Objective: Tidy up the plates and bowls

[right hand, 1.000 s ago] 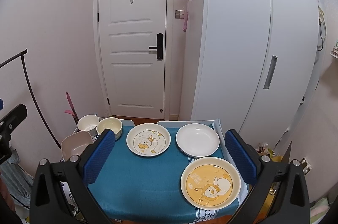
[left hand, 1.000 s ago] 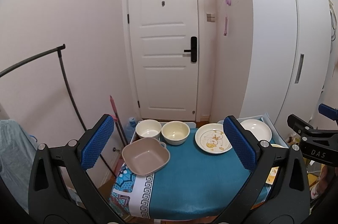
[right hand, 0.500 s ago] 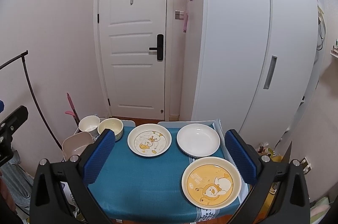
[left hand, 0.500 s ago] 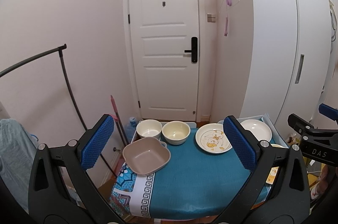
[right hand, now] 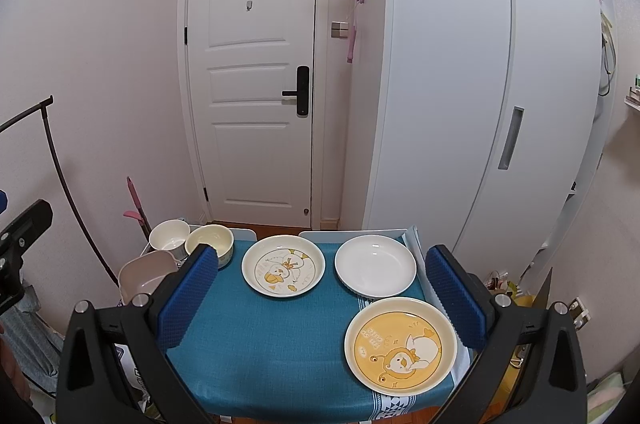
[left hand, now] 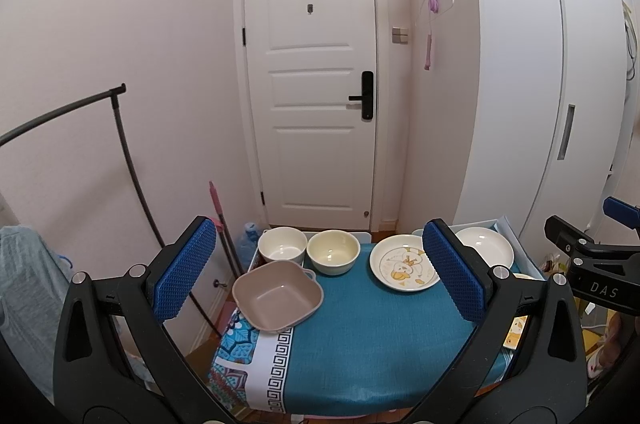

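From the left wrist view, the left hand-held gripper (left hand: 320, 272) is spread wide and holds nothing; it hangs above the near edge of the desk (left hand: 360, 344), which is covered with a teal cloth. On the left side of the desk there are three bowls: a square pinkish bowl (left hand: 278, 295) close to the corner, and behind it a white bowl (left hand: 281, 245) and a cream bowl (left hand: 333, 251), side by side. To the right lies the duck plate (left hand: 404, 268), and a plain white plate (left hand: 486, 251) is partly hidden behind the right finger.

From the right wrist view, the right hand-held gripper (right hand: 322, 298) is also spread and empty, and it is above the near part of the desk. The duck plate (right hand: 283, 271) and the plain white plate (right hand: 375, 271) lie at the back, and an orange cartoon plate (right hand: 401, 341) lies nearer, on the right.

It seems no piece is grasped yet, so the step is the approach. I judge the next move needs a descent to one rim, probably to stack plates on plates and bowls in bowls.
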Demonstrator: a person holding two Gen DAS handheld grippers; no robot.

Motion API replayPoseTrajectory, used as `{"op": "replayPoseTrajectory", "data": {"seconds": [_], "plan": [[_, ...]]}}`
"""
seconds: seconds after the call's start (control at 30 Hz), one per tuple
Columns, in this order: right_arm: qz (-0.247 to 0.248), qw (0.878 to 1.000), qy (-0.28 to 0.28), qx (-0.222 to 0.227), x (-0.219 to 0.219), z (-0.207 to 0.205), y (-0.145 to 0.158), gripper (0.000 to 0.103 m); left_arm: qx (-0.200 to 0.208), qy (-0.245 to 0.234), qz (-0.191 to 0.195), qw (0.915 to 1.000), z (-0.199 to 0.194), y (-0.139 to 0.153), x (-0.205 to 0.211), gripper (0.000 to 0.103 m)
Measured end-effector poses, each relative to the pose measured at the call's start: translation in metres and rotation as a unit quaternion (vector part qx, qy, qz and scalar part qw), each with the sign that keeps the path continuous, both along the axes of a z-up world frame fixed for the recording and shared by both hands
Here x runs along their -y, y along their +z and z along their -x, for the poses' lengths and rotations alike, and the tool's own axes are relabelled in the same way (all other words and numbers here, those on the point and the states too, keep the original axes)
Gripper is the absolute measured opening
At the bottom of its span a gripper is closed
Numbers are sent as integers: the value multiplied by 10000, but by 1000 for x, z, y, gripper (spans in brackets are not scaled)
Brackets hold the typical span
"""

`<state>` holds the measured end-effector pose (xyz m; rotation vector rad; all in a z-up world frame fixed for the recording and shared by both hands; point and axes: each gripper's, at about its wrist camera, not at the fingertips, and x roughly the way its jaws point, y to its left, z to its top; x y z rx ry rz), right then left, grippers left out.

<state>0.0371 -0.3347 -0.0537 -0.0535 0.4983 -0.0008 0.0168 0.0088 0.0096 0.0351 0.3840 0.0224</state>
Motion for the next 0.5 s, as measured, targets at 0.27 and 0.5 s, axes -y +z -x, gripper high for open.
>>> {"op": "replayPoseTrajectory", "data": {"seconds": [0.27,0.5], "plan": [[-56,9998,-178,-42,11,-1,-5,103,-227,-377,-31,9990,-20,-8,10,103],[-433,9953,-693,-515,74,-1,-46,103,-927,-1076,29,9899,-54,-48,54,103]]}}
